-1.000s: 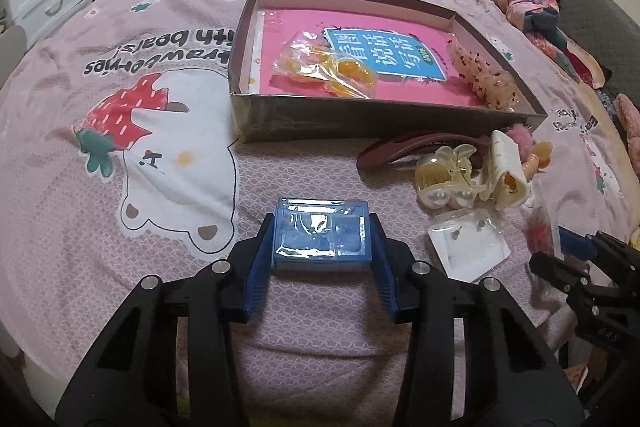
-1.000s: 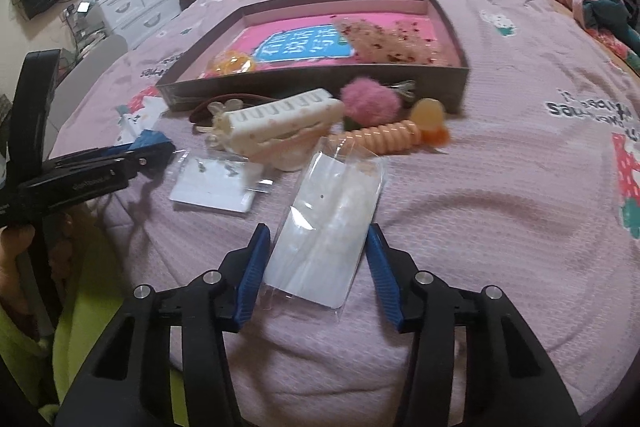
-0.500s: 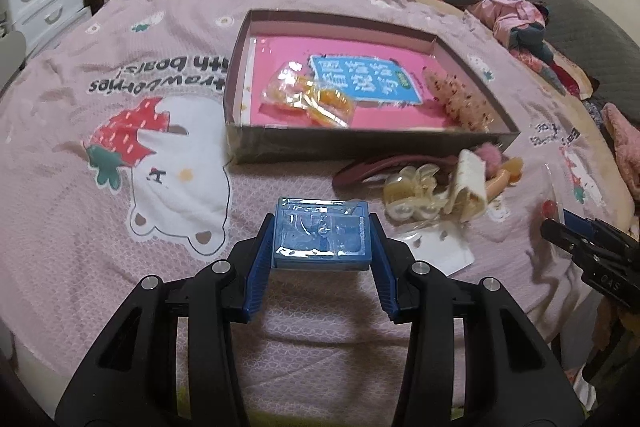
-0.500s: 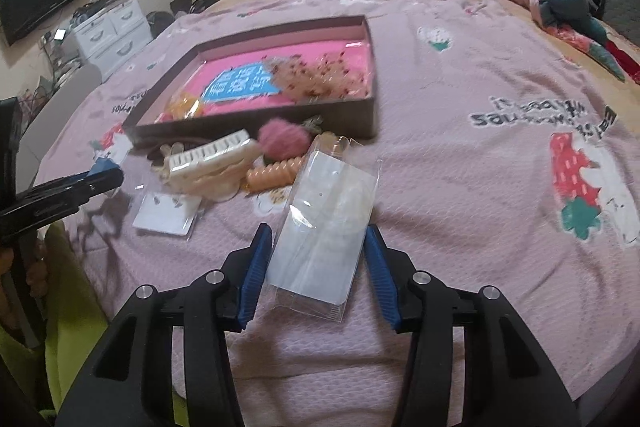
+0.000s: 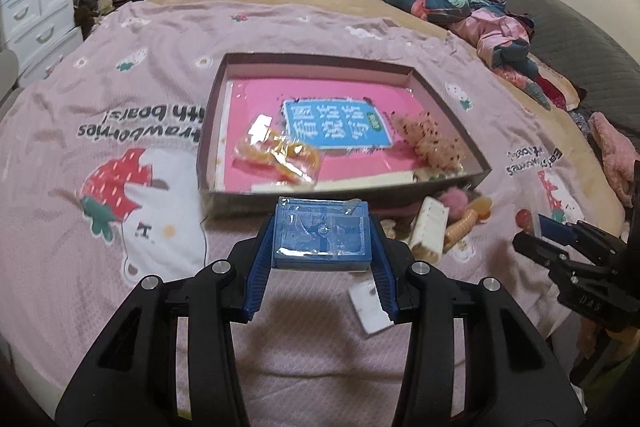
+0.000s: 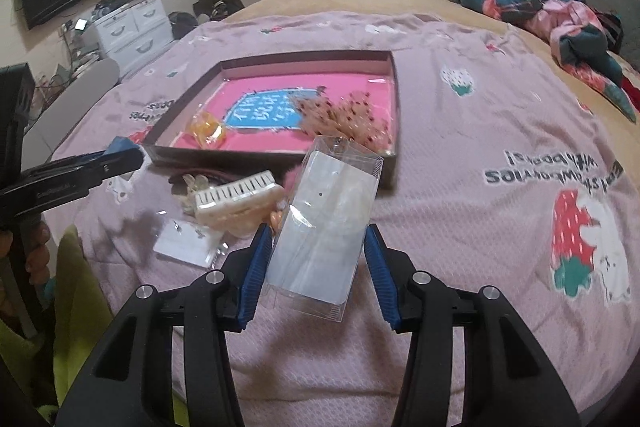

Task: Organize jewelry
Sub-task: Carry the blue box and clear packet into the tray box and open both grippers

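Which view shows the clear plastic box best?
The right wrist view: the clear plastic box sits large and unobstructed, tilted between the right gripper fingers. The left wrist view shows only that gripper from the side; the box is not discernible.

My count: two hand-held grippers, left (image 5: 322,247) and right (image 6: 316,259); one blue case (image 5: 322,237); one clear packet (image 6: 324,223); one tray (image 5: 448,99); one white claw clip (image 6: 236,197).

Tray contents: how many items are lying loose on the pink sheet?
2. An orange packet near the front-left corner of the tray, and a speckled beige hair piece by the right wall. The near wall could be hiding more.
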`<state>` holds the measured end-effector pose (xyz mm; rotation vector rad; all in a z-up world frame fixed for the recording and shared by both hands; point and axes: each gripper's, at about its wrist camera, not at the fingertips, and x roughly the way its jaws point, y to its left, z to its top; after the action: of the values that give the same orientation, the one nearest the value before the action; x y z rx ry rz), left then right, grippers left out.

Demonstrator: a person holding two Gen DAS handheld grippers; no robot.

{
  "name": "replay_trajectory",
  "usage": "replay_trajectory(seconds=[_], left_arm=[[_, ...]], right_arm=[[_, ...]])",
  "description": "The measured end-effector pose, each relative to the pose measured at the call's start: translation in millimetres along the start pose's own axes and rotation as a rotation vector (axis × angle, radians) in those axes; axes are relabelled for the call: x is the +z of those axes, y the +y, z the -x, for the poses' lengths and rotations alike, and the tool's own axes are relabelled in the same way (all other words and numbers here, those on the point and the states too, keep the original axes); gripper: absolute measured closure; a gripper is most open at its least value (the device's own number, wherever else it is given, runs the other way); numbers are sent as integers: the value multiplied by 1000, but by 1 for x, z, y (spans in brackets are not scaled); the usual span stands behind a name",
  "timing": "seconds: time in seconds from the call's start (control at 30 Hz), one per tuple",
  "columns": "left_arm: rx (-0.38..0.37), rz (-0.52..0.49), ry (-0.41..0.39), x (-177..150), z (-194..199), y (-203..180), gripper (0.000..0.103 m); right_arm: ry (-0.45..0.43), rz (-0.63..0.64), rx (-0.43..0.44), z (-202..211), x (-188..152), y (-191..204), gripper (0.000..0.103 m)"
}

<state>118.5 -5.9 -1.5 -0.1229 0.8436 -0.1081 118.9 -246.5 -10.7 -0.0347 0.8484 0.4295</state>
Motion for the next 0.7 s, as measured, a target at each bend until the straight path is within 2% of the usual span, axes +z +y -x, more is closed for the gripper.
replay_trajectory(seconds=[0.47,0.7], left_arm=[[-12,1,-16,21,-8,-1,67],[-14,5,-19,33,-16,-1,67]], right_arm=[[-42,50,43,-4,31,14,57],[-52,60,38,-10,43,10,57]])
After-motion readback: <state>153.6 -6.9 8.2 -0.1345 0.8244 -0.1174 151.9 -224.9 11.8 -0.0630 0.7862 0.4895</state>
